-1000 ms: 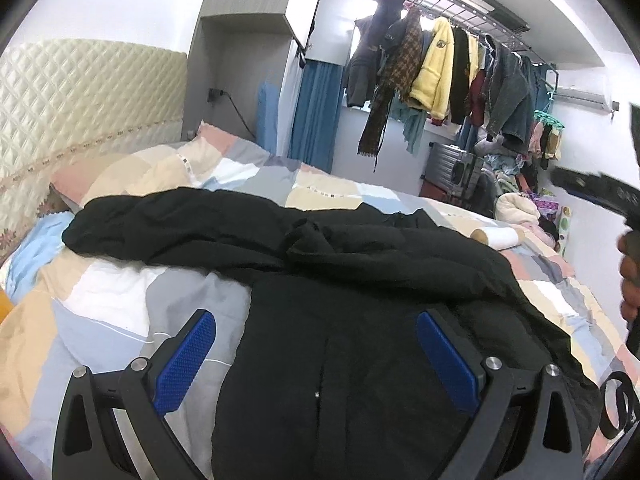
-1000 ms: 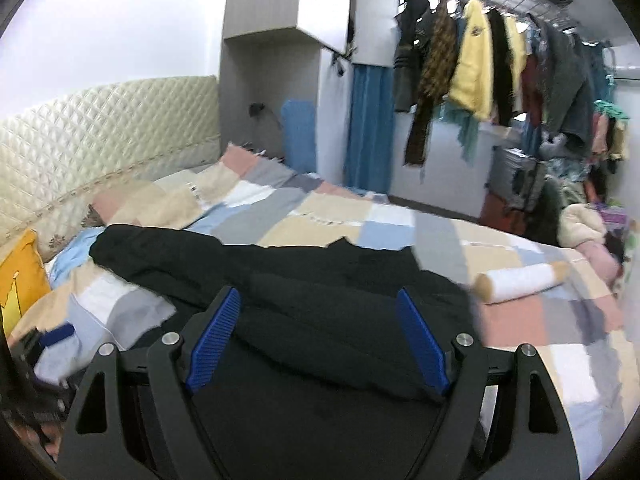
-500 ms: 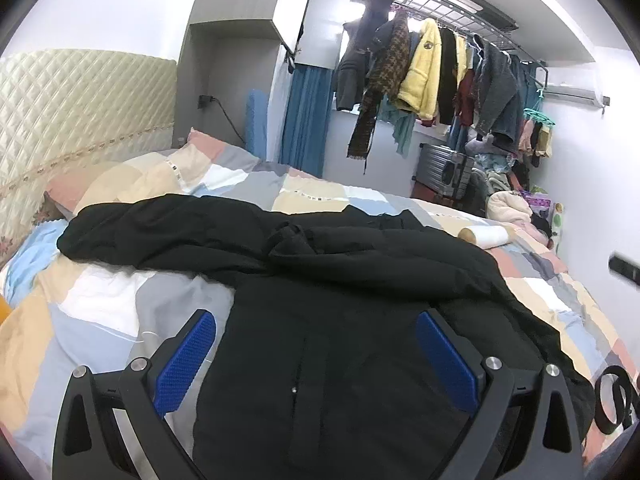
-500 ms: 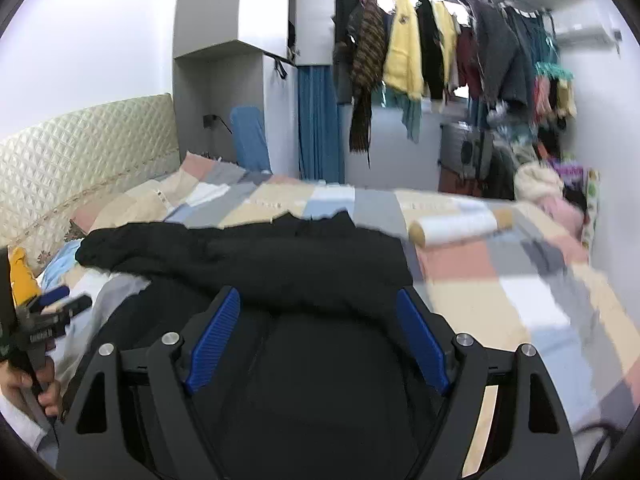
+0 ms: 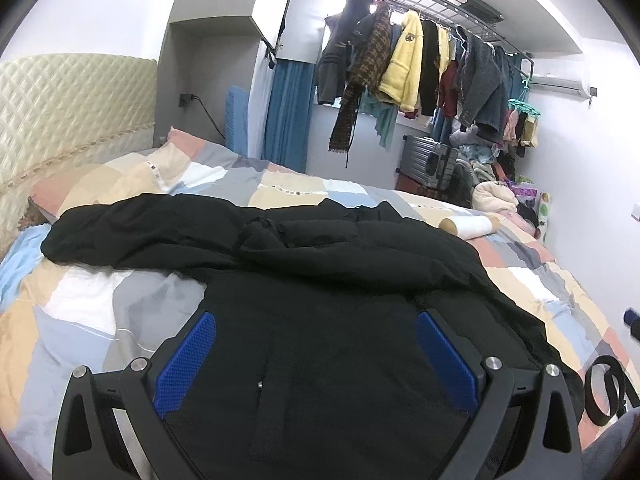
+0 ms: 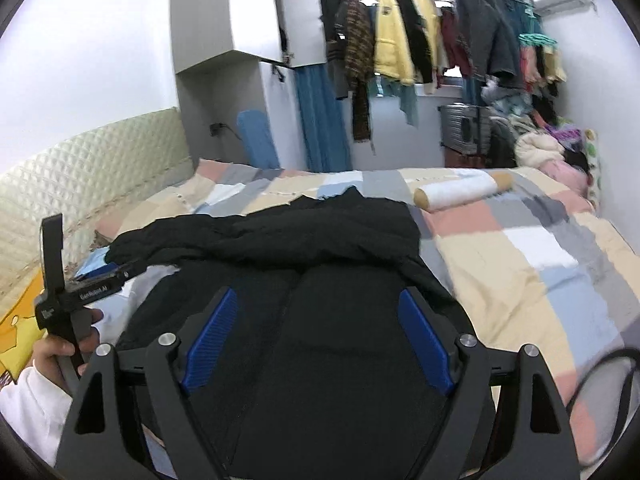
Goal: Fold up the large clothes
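Note:
A large black coat (image 5: 320, 280) lies spread on the patchwork bed (image 5: 100, 312), one sleeve stretched left toward the headboard and the other folded across the chest. It also fills the middle of the right wrist view (image 6: 320, 264). My left gripper (image 5: 316, 352) hovers open and empty above the coat's lower front. My right gripper (image 6: 320, 336) is open and empty above the coat's right half. The left gripper's body (image 6: 80, 288) shows at the left of the right wrist view, held in a hand.
A white roll with tan ends (image 5: 470, 227) lies on the bed beyond the coat, also in the right wrist view (image 6: 460, 192). A padded headboard (image 5: 60, 120) is at left. A rack of hanging clothes (image 5: 420, 72) and a suitcase (image 5: 428, 160) stand behind the bed.
The right gripper has swung to the right and pulled back over the coat's right half. The left gripper has risen and tilted slightly. Both stayed open.

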`<move>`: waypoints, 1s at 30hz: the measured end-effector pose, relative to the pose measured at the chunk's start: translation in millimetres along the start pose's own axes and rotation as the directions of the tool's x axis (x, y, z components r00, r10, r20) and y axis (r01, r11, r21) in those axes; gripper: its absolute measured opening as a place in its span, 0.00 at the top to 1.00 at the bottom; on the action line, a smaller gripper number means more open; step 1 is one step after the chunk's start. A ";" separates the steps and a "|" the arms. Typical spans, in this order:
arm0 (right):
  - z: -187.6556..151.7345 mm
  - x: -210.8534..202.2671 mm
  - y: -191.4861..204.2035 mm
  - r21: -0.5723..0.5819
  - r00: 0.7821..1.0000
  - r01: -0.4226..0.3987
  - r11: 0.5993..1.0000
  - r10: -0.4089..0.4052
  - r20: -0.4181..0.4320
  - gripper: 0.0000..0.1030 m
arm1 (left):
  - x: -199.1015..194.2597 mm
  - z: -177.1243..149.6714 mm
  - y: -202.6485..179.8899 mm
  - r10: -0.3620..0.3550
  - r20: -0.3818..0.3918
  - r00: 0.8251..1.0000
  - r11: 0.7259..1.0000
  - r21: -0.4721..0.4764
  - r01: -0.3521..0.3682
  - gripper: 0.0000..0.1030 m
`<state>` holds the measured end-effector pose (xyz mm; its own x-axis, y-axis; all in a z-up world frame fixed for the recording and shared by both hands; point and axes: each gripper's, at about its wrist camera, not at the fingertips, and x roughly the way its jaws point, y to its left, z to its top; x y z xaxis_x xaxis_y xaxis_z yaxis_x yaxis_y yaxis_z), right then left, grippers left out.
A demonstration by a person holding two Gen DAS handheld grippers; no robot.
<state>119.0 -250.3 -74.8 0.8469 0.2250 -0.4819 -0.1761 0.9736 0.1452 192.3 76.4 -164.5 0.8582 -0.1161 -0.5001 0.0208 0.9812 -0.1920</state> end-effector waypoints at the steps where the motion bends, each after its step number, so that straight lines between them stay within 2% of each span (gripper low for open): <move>1: -3.6 -0.1 -0.5 0.004 1.000 0.002 1.000 -0.002 -0.005 0.19 | 0.3 0.6 -0.1 -0.001 0.000 1.000 1.000 -0.005 0.001 0.01; 3: -9.0 1.5 -3.9 0.010 1.000 0.002 1.000 -0.001 -0.023 0.19 | 1.9 2.2 1.8 -0.012 -0.008 1.000 0.999 -0.033 0.012 0.01; 5: -10.3 3.3 -4.9 0.007 1.000 0.006 1.000 -0.006 -0.023 0.19 | 10.5 3.1 4.5 -0.038 -0.055 0.998 0.998 -0.054 0.035 0.01; 9: -12.0 6.7 -5.0 0.008 1.000 0.015 1.000 -0.015 -0.009 0.19 | 33.2 9.7 12.6 -0.022 -0.144 0.989 0.999 -0.039 0.017 0.01; 11: -13.1 8.6 -5.9 0.004 1.000 0.015 1.000 -0.015 -0.008 0.18 | 42.3 19.7 24.8 -0.028 -0.171 0.985 0.998 -0.060 0.018 0.01; 15: -17.5 14.6 -6.5 0.000 1.000 0.014 1.000 -0.014 -0.015 0.15 | 53.7 52.4 76.5 -0.058 -0.185 0.981 0.985 -0.171 0.026 0.01; 19: -18.5 26.9 -7.8 0.023 0.998 -0.033 0.999 0.034 -0.044 0.12 | 63.7 84.5 154.7 0.007 -0.177 0.984 0.972 -0.230 -0.048 0.01; 22: -19.4 44.1 -11.4 0.057 0.995 -0.042 0.997 0.047 -0.086 0.10 | 74.4 95.0 231.8 0.143 -0.189 0.971 0.939 -0.283 -0.193 0.01; 24: -19.8 53.9 -12.3 0.073 0.994 -0.034 0.997 0.041 -0.104 0.06 | 81.8 91.8 273.9 0.171 -0.209 0.963 0.915 -0.329 -0.234 0.01; 27: -17.2 66.4 -13.2 0.099 0.993 0.015 0.995 -0.004 -0.114 0.01 | 96.0 77.2 342.7 0.154 -0.251 0.956 0.858 -0.445 -0.256 0.01; 30: -13.8 80.4 -12.9 0.132 0.991 0.038 0.990 -0.020 -0.135 0.01 | 109.7 60.0 393.2 0.067 -0.233 0.970 0.800 -0.568 -0.192 0.01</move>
<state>182.5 -244.2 -127.3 0.7747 0.2084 -0.5970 -0.0757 0.9679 0.2396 325.4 458.7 -244.2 0.7146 -0.0825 -0.6947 -0.4392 0.7200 -0.5373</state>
